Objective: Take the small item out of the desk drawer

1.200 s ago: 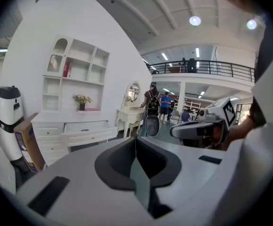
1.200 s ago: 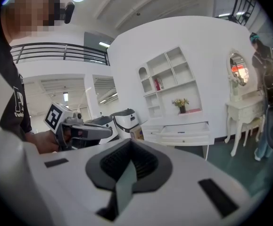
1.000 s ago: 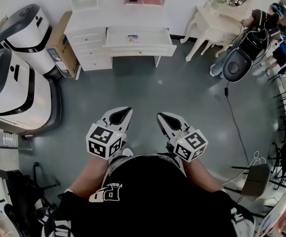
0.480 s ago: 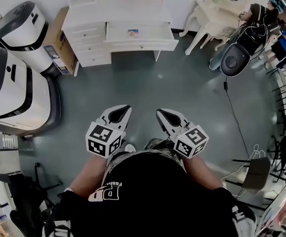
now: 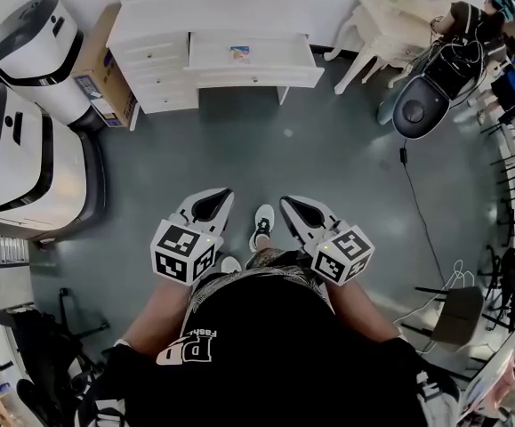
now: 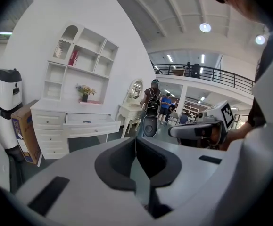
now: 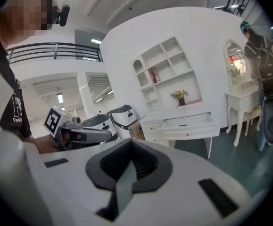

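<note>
A white desk [image 5: 150, 25] stands at the far wall with its wide drawer [image 5: 275, 76] pulled open. A small flat item [image 5: 238, 54] lies inside on the drawer's bottom. Both grippers hang over the grey floor, well short of the desk and pointing toward it. My left gripper [image 5: 223, 194] is shut with nothing in it, and so is my right gripper [image 5: 289, 205]. In the left gripper view the jaws [image 6: 136, 141] meet in a seam, with the open drawer [image 6: 91, 125] far ahead. The right gripper view shows shut jaws [image 7: 130, 147] and the drawer [image 7: 188, 124] in the distance.
Two big white rounded machines [image 5: 21, 140] and a cardboard box [image 5: 95, 71] fill the left side. A white dressing table [image 5: 377, 27], a black round device [image 5: 415, 111], seated people and chairs [image 5: 460, 320] line the right. A cable [image 5: 419, 212] runs across the floor. A shoe [image 5: 261, 223] shows between the grippers.
A shoe has stepped forward between the grippers, and the desk has slid slightly up in the head view. Both grippers have stayed shut, side by side.
</note>
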Motion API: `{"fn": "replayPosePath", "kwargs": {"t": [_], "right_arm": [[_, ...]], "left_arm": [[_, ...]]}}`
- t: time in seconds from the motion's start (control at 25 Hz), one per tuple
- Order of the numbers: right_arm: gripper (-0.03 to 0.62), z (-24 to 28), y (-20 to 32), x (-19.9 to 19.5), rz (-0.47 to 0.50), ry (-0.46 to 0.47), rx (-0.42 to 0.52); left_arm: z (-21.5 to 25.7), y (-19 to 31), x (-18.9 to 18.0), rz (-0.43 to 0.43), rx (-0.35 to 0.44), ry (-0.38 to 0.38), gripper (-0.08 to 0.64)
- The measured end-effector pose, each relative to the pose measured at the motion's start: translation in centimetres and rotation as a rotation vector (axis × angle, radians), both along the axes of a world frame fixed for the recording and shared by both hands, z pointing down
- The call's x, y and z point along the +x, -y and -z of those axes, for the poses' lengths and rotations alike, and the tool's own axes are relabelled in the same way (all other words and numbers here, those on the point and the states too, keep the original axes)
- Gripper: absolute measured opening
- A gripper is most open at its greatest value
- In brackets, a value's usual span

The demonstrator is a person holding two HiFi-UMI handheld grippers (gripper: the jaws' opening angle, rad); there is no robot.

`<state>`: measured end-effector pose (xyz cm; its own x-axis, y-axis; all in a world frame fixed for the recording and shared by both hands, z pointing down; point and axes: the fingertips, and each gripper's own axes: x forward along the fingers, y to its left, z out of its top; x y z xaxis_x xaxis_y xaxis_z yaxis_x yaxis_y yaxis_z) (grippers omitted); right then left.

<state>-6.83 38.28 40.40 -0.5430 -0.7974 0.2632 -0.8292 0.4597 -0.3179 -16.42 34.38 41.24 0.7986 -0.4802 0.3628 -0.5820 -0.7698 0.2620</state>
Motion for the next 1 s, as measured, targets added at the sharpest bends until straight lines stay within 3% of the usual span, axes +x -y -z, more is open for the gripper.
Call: {"fn": "replayPosePath", "kwargs": {"t": [0.4,1.0], "right_arm": [[0.009,-0.4,7.1,2.7,-0.003,0.044,-0.010],[0.009,-0.1,19.3,9.8,-0.002,0.074,-0.008]], "left_arm": [[-0.1,6.1,1.5,0.034,-0.013,0.034,0.015],[0.6,17.4,8.4,0.050,-0.018,0.052,0.015]]}}
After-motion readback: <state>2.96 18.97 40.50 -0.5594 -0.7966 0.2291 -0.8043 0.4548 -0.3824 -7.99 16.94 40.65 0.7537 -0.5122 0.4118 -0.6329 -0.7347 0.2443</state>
